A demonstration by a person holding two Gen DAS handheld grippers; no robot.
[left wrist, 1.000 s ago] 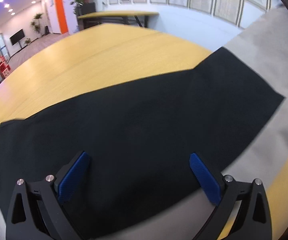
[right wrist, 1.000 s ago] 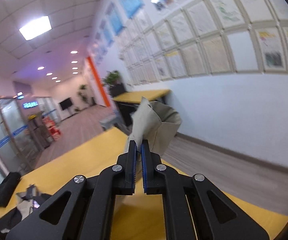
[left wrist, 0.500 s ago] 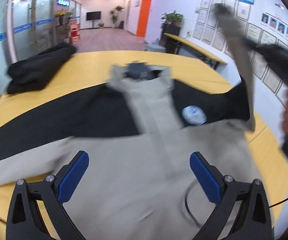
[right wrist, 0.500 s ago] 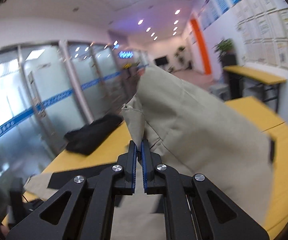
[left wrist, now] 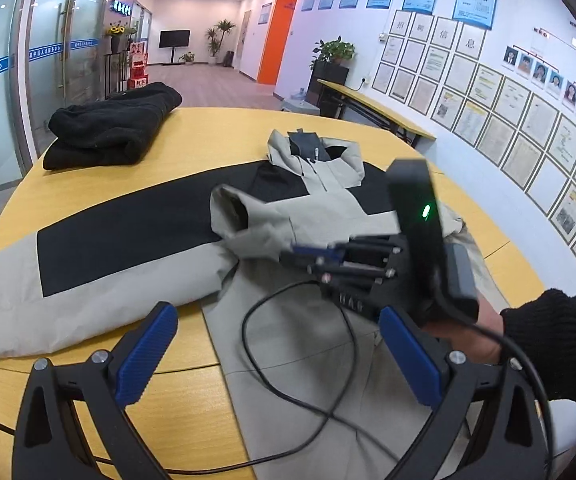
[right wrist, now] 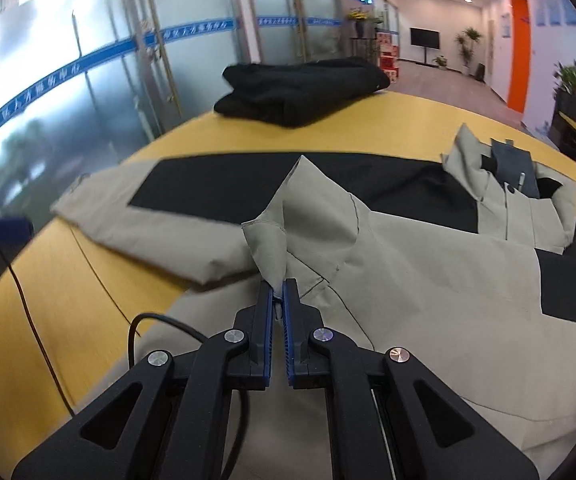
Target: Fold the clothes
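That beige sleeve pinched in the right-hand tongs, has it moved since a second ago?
Yes. The sleeve was held up against the wall of framed papers; now it is down over the jacket on the yellow table, still clamped in the right tongs.

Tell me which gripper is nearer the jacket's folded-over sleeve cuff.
Right. The right gripper is shut on the sleeve cuff, holding it over the jacket body. The left gripper is open, empty, and hovers apart from it, above the hem and table edge.
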